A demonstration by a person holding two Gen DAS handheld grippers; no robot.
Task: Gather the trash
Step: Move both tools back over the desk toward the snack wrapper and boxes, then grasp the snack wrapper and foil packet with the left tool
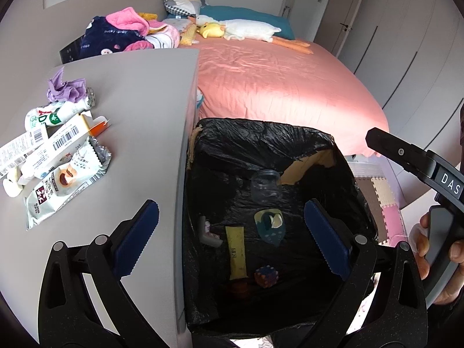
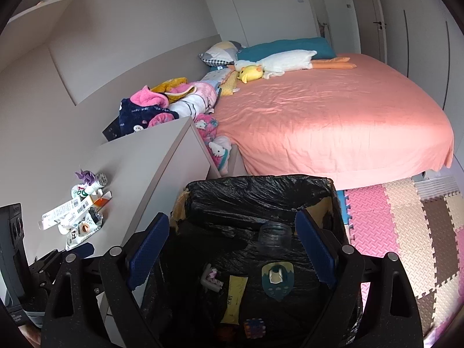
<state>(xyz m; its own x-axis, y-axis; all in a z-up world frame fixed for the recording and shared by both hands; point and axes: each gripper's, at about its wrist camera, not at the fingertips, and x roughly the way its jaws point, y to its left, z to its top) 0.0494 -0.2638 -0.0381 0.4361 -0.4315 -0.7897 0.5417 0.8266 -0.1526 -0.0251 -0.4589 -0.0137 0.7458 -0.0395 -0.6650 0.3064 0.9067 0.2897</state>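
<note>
A bin lined with a black bag (image 1: 261, 142) (image 2: 255, 194) stands beside a grey table (image 1: 139, 87) (image 2: 139, 159). Inside lie a clear plastic cup (image 1: 265, 185) (image 2: 274, 236), a yellow wrapper (image 1: 236, 252) (image 2: 235, 298), a blue-green sticker hook (image 1: 271, 226) (image 2: 277, 278), a small cube (image 1: 266, 275) and a grey bent piece (image 1: 207, 233). On the table lies a trash pile: snack wrappers (image 1: 66, 179) (image 2: 84, 229), white boxes (image 1: 58, 142), a small bottle (image 1: 55, 116) and purple crumpled paper (image 1: 66, 88) (image 2: 85, 175). My left gripper (image 1: 229, 237) and right gripper (image 2: 232, 249) are open and empty above the bin.
A bed with a pink sheet (image 1: 275, 87) (image 2: 333, 116) lies behind the bin, with plush toys and clothes (image 1: 121, 34) at its head. Foam floor mats (image 2: 406, 232) lie right of the bin. The right gripper's body (image 1: 420, 168) shows at the left view's right edge.
</note>
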